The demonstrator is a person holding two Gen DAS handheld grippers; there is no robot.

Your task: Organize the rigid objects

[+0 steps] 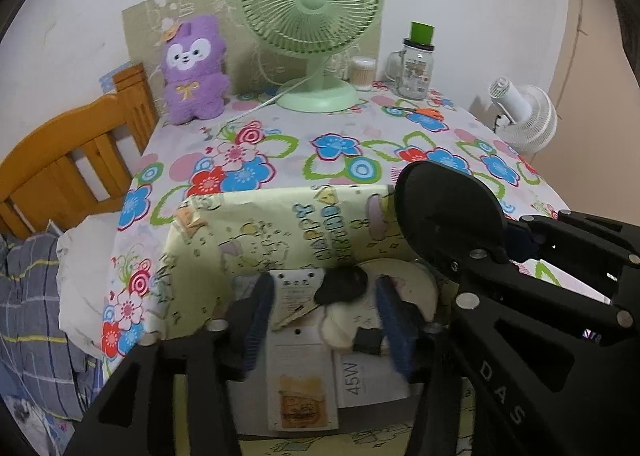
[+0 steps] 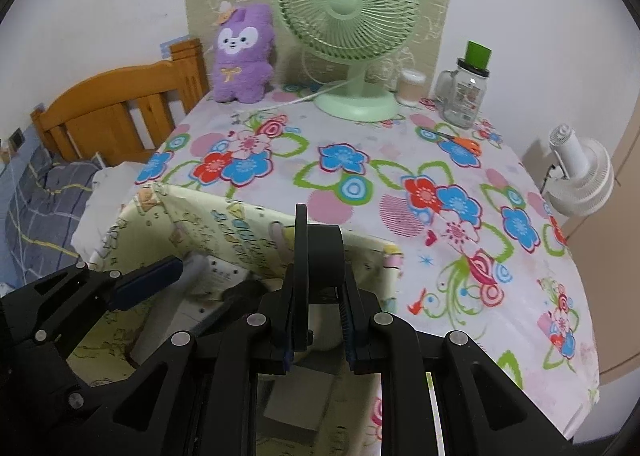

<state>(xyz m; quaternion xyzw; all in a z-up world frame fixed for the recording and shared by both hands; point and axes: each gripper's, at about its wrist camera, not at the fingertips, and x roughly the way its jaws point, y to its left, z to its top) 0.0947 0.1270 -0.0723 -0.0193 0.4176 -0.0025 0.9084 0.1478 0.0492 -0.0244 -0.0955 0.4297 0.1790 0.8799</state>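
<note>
A pale yellow box [image 1: 280, 223] wrapped in birthday paper stands open at the table's near edge; it also shows in the right wrist view [image 2: 224, 228]. Inside lie white cartons [image 1: 296, 356], a black item [image 1: 342, 286] and a round white thing [image 1: 416, 280]. My left gripper [image 1: 326, 320] is open, its blue-padded fingers down in the box. My right gripper [image 2: 318, 320] is shut on a black disc-shaped object [image 2: 316, 256], held on edge above the box's right side. That object [image 1: 448, 215] shows in the left wrist view too.
The table wears a flowered cloth [image 2: 360, 159]. At the back stand a green fan [image 2: 352, 35], a purple plush [image 2: 242, 55], a cotton-swab tub [image 2: 410, 87] and a glass jar with green cap [image 2: 466, 87]. Orange scissors [image 2: 460, 141] lie by the jar. A wooden bed [image 2: 116, 111] is left, a white fan [image 2: 580, 175] right.
</note>
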